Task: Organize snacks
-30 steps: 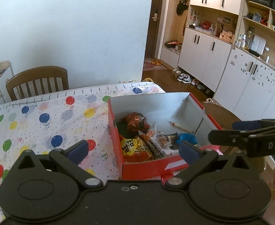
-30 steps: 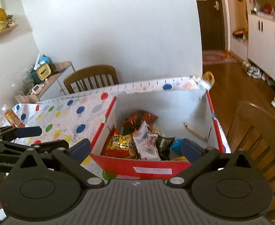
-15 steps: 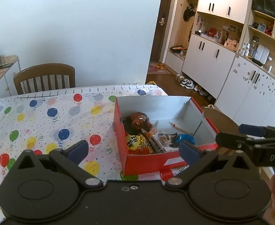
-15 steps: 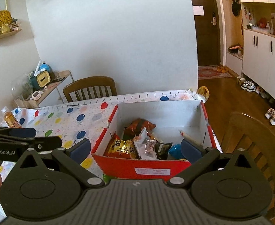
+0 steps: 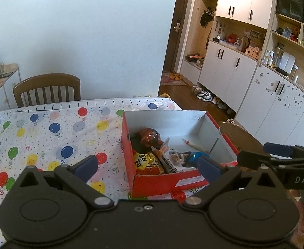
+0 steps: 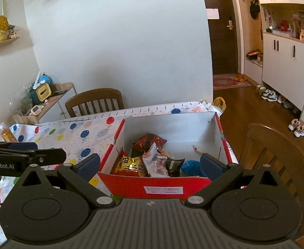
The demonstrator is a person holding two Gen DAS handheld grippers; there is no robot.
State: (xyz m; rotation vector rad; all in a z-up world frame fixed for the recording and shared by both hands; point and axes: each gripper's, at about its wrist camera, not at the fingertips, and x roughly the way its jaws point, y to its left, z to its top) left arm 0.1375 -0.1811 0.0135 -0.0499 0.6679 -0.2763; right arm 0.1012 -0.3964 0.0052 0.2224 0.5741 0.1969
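Several snack packets (image 6: 143,161) inside red box (image 6: 152,183)

Right gripper (image 6: 150,162) spread wide, empty, above snack-filled red box (image 6: 156,184).

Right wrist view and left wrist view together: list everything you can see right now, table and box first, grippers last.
Box: one, red outside, white inside, open, on the table's right part.
Yellow-and-red snack bag: one, in the box, near-left corner.
Orange-brown snack bag: one, in the box, behind the yellow one.
Clear-and-silver packets: at least two, middle of the box.
Dark packet: one, right of the clear ones.
Blue packet: one, near-right of the box.
Stick-shaped item: one, pale, on the box floor, right side.
Tablecloth: one, white with coloured balloons.
Wooden chairs: two, one beyond the table, one at right.
Left gripper: open, empty.
Right gripper: open, empty.
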